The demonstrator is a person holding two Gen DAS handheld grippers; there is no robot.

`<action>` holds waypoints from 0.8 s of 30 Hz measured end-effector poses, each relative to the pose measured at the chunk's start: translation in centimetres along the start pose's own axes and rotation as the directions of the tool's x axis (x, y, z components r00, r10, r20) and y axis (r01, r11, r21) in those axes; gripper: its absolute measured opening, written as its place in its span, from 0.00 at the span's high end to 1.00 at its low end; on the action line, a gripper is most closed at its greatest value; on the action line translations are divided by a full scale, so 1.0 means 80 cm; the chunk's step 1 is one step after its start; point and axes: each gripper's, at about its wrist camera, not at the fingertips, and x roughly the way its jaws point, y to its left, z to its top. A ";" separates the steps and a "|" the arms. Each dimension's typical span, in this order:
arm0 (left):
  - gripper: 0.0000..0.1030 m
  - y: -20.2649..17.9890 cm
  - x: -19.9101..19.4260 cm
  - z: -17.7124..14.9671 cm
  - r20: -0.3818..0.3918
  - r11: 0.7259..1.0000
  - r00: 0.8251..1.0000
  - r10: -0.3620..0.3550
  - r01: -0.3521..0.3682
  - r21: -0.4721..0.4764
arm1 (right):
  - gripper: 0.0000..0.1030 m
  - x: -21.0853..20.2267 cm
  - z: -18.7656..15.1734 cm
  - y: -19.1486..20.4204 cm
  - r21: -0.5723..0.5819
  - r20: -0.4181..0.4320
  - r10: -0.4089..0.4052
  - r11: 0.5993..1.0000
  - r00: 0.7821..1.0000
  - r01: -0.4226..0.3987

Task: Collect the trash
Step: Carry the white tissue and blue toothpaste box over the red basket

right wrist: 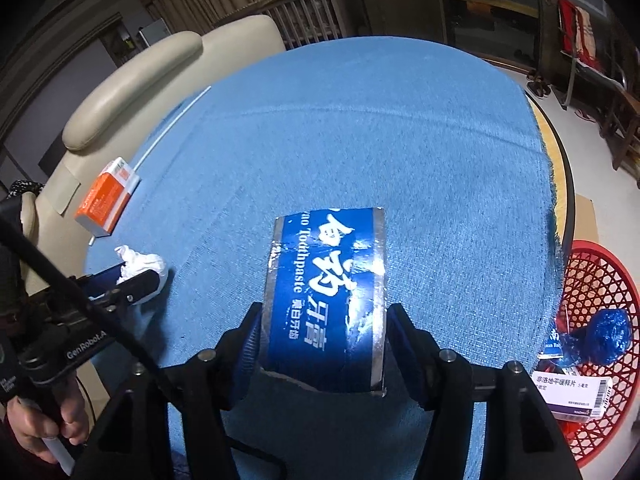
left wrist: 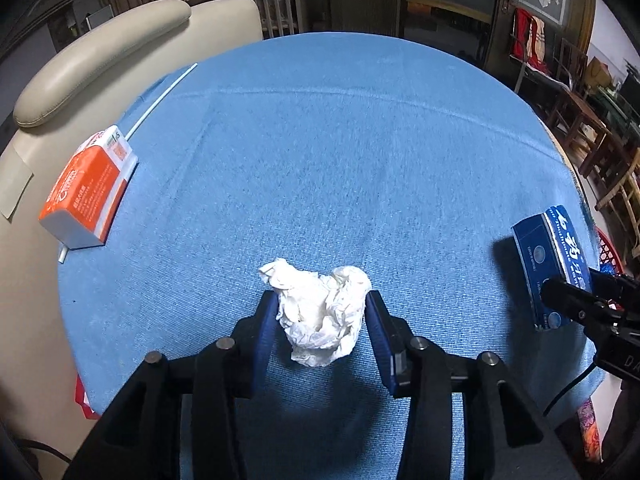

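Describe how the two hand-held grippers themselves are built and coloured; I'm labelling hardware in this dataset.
The left hand-held gripper and right hand-held gripper look alike: black angular linkage arms with round silver pivot pins, ending in blue ribbed finger pads. The right wrist view shows the left unit's black body printed "GenRobot.AI" in white, a black cable crossing it, and a bare hand holding its grip.

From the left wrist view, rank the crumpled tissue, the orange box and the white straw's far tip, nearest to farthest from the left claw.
1. Crumpled tissue: between the fingers of the left claw.
2. Orange box: off to the left, at the edge of the blue tablecloth.
3. White straw's far tip: beyond the box, at the far left of the cloth.
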 end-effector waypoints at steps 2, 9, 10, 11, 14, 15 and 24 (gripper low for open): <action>0.53 0.002 0.003 0.000 -0.007 1.000 1.000 -0.014 0.014 -0.004 | 0.35 0.001 0.001 0.002 0.000 -0.007 -0.003 1.000 1.000 0.003; 0.51 0.002 0.004 -0.002 -0.017 0.999 0.999 -0.045 0.045 -0.012 | 0.35 -0.002 -0.002 0.000 0.006 -0.003 -0.013 1.000 1.000 0.013; 0.51 0.001 0.003 -0.004 -0.017 0.999 0.999 -0.047 0.046 -0.014 | 0.35 -0.002 -0.003 0.000 0.002 0.002 -0.015 1.000 1.000 0.015; 0.51 0.001 0.002 -0.003 -0.015 0.999 0.999 -0.046 0.046 -0.015 | 0.35 -0.003 -0.004 0.000 -0.004 0.006 -0.015 1.000 1.000 0.015; 0.51 0.001 0.001 -0.003 -0.004 0.998 0.999 -0.051 0.051 -0.021 | 0.41 -0.006 -0.008 -0.001 -0.018 0.031 -0.035 0.999 0.999 0.035; 0.52 0.001 0.001 -0.003 -0.001 0.998 0.998 -0.057 0.057 -0.024 | 0.41 -0.006 -0.008 -0.002 -0.018 0.031 -0.036 0.999 0.999 0.037; 0.58 -0.012 -0.021 0.006 0.048 0.999 0.998 -0.042 0.042 0.012 | 0.42 -0.038 -0.009 -0.018 0.011 0.100 0.022 1.000 0.995 -0.024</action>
